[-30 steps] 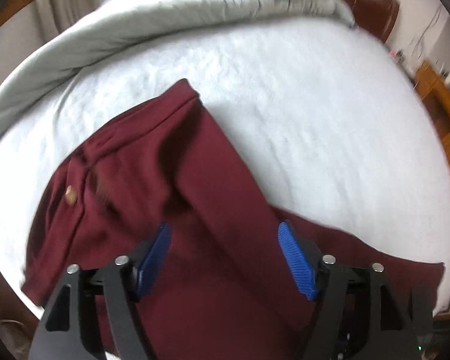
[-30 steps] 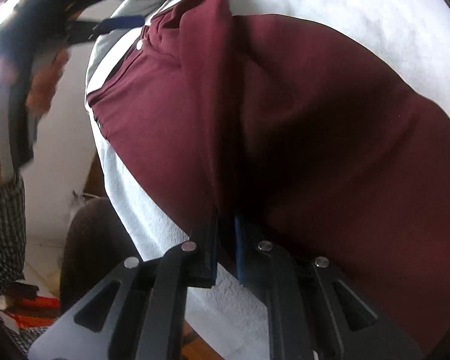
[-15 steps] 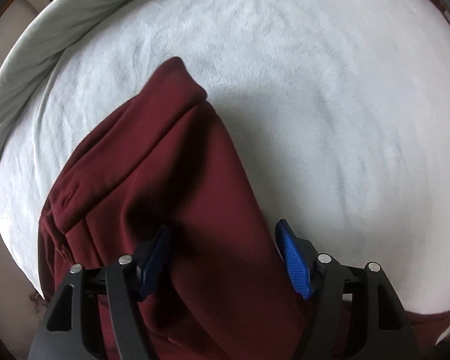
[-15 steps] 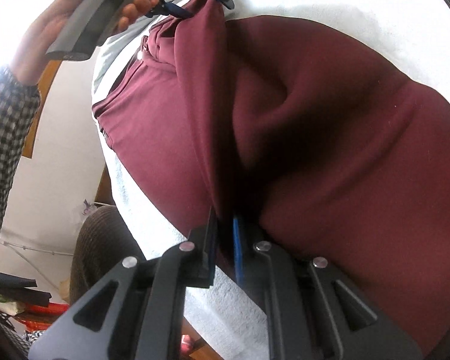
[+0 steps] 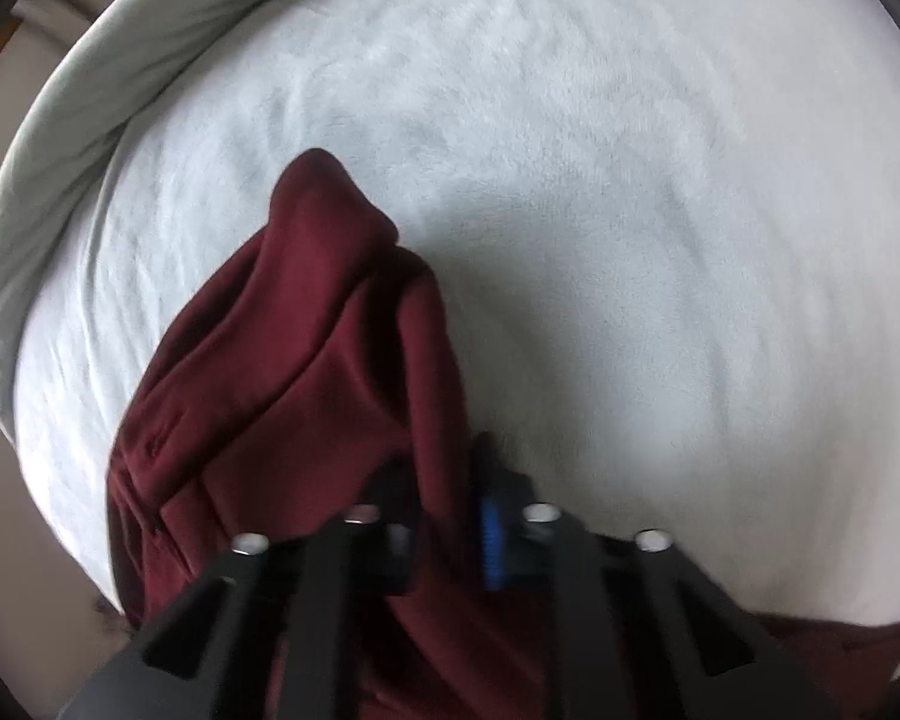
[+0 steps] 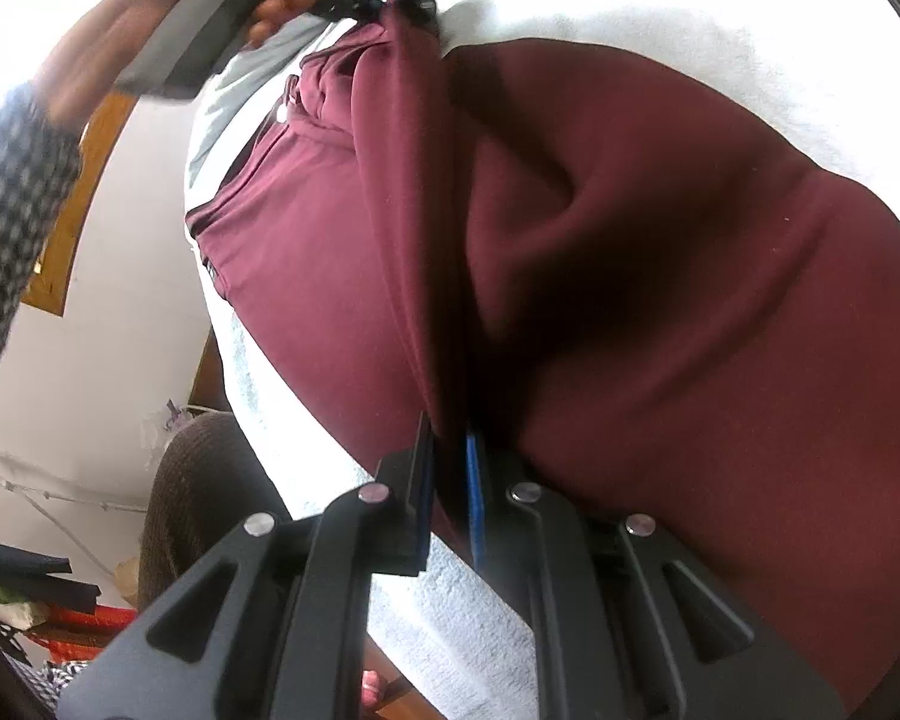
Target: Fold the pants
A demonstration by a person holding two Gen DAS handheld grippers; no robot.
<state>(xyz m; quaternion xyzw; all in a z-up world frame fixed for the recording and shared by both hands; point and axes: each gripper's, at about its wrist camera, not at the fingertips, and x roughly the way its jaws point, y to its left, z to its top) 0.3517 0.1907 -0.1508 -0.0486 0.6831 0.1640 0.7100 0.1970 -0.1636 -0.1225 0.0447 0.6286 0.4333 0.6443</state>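
White fleecy bedding (image 5: 600, 192) covers the bed, and on it lie the dark red pants (image 5: 282, 372), bunched at the waistband end and spreading wide toward the near edge of the mattress in the right wrist view. At the waistband end the left gripper (image 5: 450, 528) has just been closing its jaws, and they now pinch a raised ridge of the pants between the blue pads, the cloth standing up in a peak beyond the fingers. The right gripper (image 6: 447, 480) is clamped on another fold of the pants (image 6: 660, 330) near the bed's edge, its jaws nearly together with only the thin cloth between them. Seen from the right wrist, a hand (image 6: 168, 18) in a checked sleeve (image 6: 12, 198) holds the left gripper at the far end of the garment. A grey quilt (image 5: 60, 120) is pushed up along the far side of the bed. Beside the bed stand a pale wall, a wooden frame (image 6: 84, 192) and a dark woven basket (image 6: 204, 504).
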